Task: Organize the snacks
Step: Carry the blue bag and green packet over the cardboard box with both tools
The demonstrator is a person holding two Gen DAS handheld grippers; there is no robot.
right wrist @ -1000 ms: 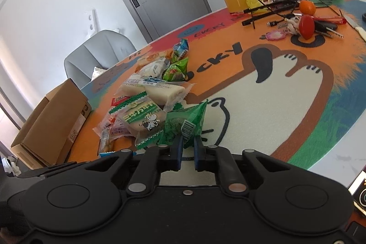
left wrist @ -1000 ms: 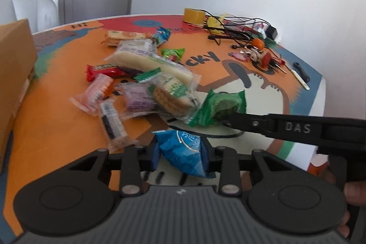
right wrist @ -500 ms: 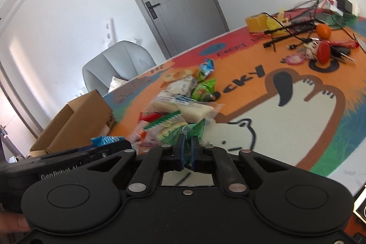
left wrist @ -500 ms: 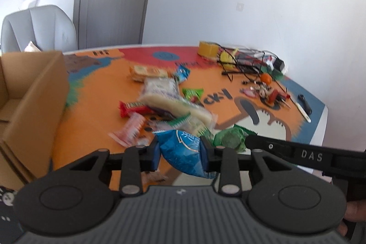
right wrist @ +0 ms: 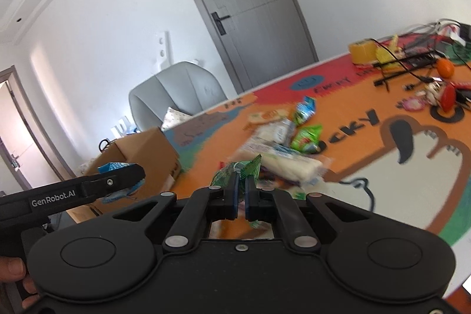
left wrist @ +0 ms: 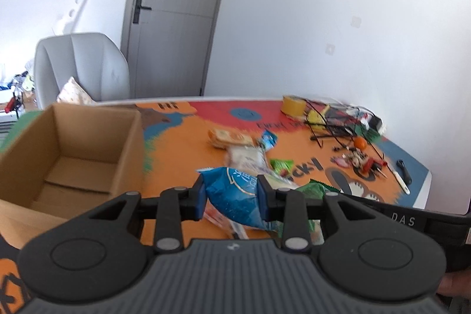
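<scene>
My left gripper (left wrist: 232,194) is shut on a blue snack packet (left wrist: 235,193) and holds it in the air, right of an open cardboard box (left wrist: 73,155). My right gripper (right wrist: 242,190) is shut on a green snack packet (right wrist: 235,171), lifted off the table. In the right wrist view the left gripper (right wrist: 129,177) shows at the left with the blue packet (right wrist: 113,167) in front of the box (right wrist: 141,158). A pile of wrapped snacks (right wrist: 282,149) lies on the orange mat. In the left wrist view the green packet (left wrist: 313,189) sits just right of the blue one.
A grey chair (left wrist: 82,64) stands behind the box, with a grey door (left wrist: 173,13) beyond. Cables, a yellow tape roll (left wrist: 293,105) and small tools (left wrist: 362,158) crowd the table's far right. A person's hand (right wrist: 14,275) grips the left handle.
Both grippers have risen with their packets, and the left one swung left until the box's open inside came into view. The right gripper's jaws closed tighter on the green packet.
</scene>
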